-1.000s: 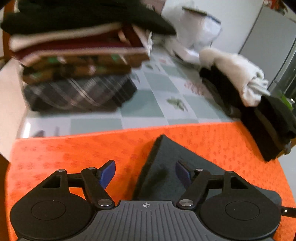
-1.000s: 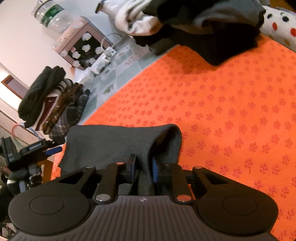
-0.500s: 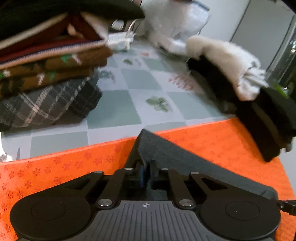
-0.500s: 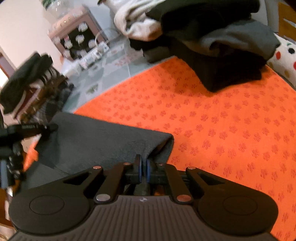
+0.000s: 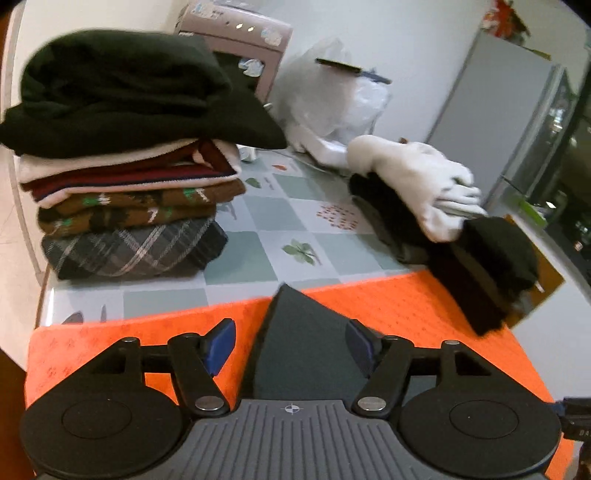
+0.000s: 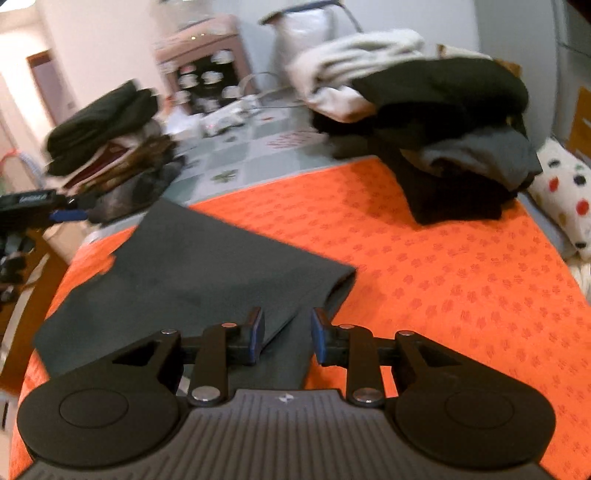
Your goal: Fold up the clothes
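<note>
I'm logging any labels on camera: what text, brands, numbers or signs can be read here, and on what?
None reads clearly.
Pale lettering on the other gripper's black body: blurred, unreadable.
Partial pale characters on a black part at the frame edge: cut off.
Pink appliance: only stickers and small lights, no legible words.

You will find almost nothing legible here. The black device (image 6: 27,201) at the left edge of your right wrist view carries a strip of pale lettering, but it is too blurred to read. In your left wrist view, a few pale characters sit on a dark part (image 5: 576,430) at the right edge, cut off and unreadable.
</note>
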Tool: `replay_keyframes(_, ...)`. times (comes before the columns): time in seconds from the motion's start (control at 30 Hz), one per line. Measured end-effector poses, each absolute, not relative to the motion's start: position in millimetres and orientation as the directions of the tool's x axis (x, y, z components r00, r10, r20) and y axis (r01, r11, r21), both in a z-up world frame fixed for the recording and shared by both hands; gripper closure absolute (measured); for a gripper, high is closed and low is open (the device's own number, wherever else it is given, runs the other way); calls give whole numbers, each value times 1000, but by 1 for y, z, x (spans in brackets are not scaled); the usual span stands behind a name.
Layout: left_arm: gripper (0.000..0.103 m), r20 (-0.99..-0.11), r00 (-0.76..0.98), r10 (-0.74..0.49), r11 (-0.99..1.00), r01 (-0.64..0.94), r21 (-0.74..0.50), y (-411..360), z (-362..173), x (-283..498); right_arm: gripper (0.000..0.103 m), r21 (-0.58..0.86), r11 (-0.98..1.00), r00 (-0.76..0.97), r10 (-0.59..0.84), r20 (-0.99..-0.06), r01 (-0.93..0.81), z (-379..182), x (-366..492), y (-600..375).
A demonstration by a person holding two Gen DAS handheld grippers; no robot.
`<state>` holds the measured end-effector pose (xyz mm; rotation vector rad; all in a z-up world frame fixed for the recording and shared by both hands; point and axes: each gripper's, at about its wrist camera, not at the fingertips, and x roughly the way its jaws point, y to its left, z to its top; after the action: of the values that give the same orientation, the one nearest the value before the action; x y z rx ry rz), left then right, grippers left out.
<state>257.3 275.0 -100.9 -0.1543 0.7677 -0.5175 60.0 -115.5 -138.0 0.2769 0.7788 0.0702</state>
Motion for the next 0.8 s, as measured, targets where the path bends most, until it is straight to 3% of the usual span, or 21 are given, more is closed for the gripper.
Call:
replay_keyframes(0.33, 33, -642, 576, -506, 844, 483, -232, 299, -103, 161, 70, 243, 958, 686, 277, -673, -148, -121, -21, -53)
replay_keyframes(0.53, 29, -673, 570, -471, 840, 523, -146, 310, -114, 108, 61, 148, 929, 642, 343, -685, -339, -121, -37, 2)
replay_keyframes(0.8, 29, -720, 534, -443, 850, 505, -148, 323, -143, 52, 49, 43, 820, 563, 429, -706, -571, -127, -21, 72)
